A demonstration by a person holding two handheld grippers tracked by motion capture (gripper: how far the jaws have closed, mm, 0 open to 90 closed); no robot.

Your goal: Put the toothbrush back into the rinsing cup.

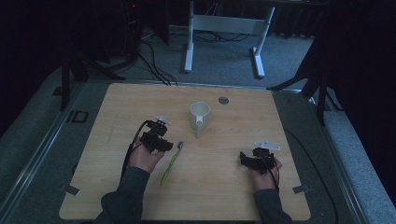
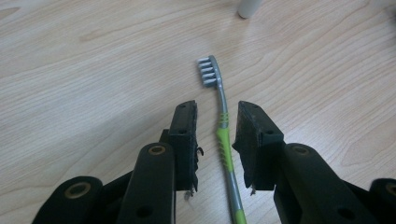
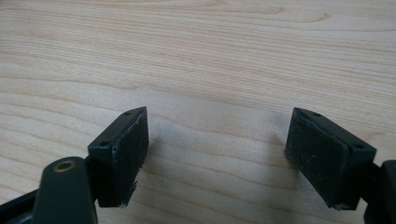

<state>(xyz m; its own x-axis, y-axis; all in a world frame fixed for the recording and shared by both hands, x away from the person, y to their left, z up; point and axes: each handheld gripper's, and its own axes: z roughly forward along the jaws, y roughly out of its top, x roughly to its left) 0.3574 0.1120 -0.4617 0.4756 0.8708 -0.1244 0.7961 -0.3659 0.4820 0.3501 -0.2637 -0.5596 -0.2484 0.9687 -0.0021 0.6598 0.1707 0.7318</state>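
Wooden tabletop lay beneath; the left gripper straddled a green toothbrush, pads not touching it, while the right gripper gaped wide over bare wood.

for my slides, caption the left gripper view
Left gripper straddles a green toothbrush lying on the wooden table, pads not touching.

No text, label or number can be read anywhere.

A light wooden table is carrying three things. A green and grey toothbrush is lying flat just left of centre, bristles pointing to 1 o'clock. A white jug is standing at 12 o'clock, with a small grey disc lying toward 1 o'clock.
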